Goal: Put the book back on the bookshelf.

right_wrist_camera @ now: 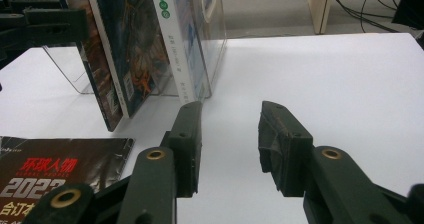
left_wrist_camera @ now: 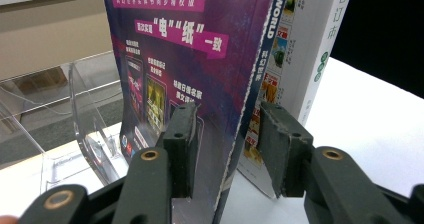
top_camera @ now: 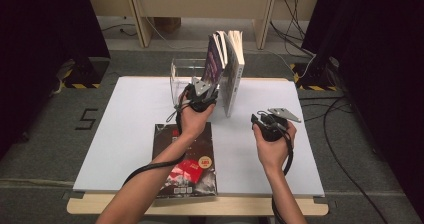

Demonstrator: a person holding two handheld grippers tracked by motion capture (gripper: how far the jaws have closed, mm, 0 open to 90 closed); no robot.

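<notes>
Purple magazine [left_wrist_camera: 200, 74] stands upright near the table's [top_camera: 125, 134] far edge, its lower edge between the left gripper's [left_wrist_camera: 225, 149] part-open jaws, left pad touching the cover. The right gripper [right_wrist_camera: 227, 144] hovers open, empty, nearer the right edge.

"2023" on the flat magazine [right_wrist_camera: 55, 176]; "WORLD" on a spine [left_wrist_camera: 266, 31].
</notes>
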